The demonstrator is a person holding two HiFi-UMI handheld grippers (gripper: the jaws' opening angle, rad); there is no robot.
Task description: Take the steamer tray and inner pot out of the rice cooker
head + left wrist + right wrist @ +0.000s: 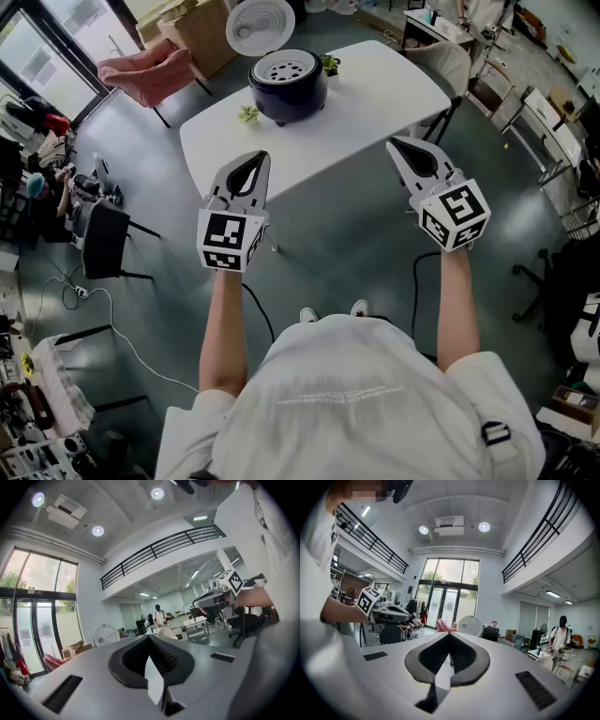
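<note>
Rice cooker [289, 94]: dark, round, upright on white table [384, 89], toward the table's far-left part. Steamer tray [286, 67]: pale, perforated, seated in the cooker's open top. Inner pot: not distinguishable beneath the tray.

Also on the table: two small green plants, one [248, 113] toward the left edge, the other [330, 64] toward the far edge.

Left gripper [264, 157]: held off the table on its near side, above grey floor [347, 244], pointing toward the table. Jaws closed tip to tip, nothing between them. Not touching the table.

Right gripper [392, 142]: likewise on the table's near side, tip just at the near edge as seen from the head view. Jaws together, empty.

White fan [261, 25]: beyond the table's far edge. Pink chair [145, 70]: off the table's left end.
</note>
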